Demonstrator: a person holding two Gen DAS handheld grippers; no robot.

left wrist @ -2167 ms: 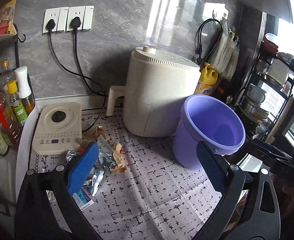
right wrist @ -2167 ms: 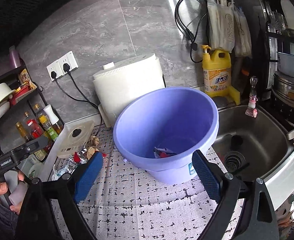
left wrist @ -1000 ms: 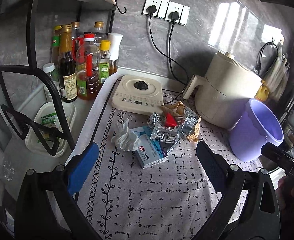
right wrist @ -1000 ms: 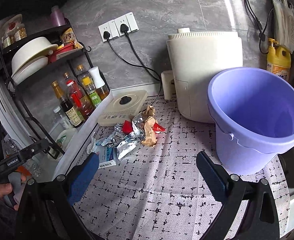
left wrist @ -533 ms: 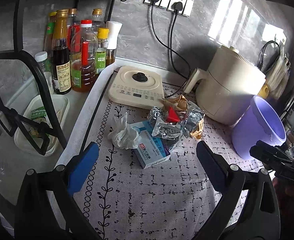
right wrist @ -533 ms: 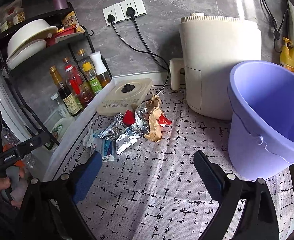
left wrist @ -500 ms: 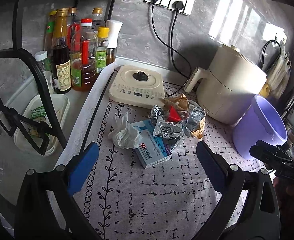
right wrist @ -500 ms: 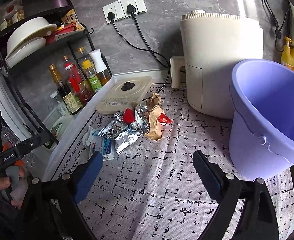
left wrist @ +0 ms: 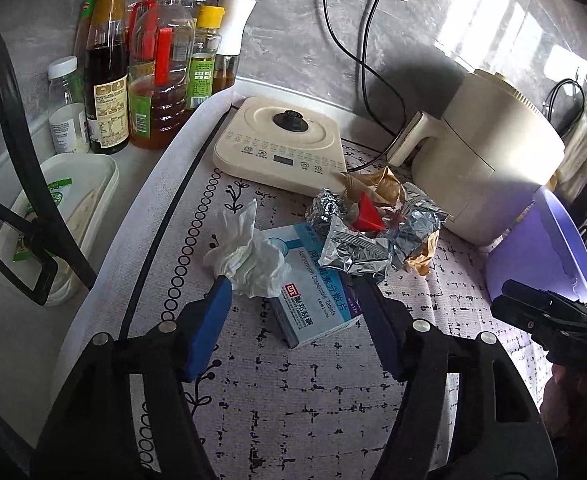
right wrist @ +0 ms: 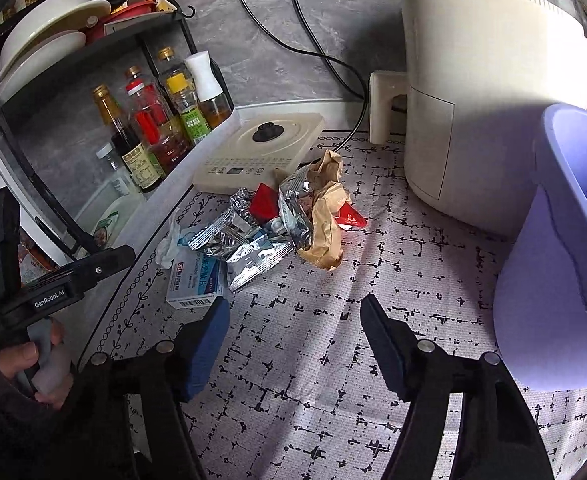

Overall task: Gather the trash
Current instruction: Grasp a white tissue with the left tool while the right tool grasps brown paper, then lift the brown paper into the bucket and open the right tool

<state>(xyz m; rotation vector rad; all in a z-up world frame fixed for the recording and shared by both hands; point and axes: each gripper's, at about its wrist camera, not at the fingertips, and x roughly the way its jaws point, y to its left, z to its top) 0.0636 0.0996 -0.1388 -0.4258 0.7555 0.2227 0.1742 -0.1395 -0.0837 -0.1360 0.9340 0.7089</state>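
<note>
Left claw (left wrist: 293, 294) half-open, closing around medicine box (left wrist: 313, 300)

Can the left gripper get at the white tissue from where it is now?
Probably yes. The tissue lies on top, just past the left gripper, partly over the box. Nothing covers it. The fingers, just closing, still stand wide enough apart.

Both wrist views tilt down, close over counter; shared: trash pile (left wrist: 373, 228) (right wrist: 289, 220), purple bucket (left wrist: 541, 252) (right wrist: 557, 248).
</note>
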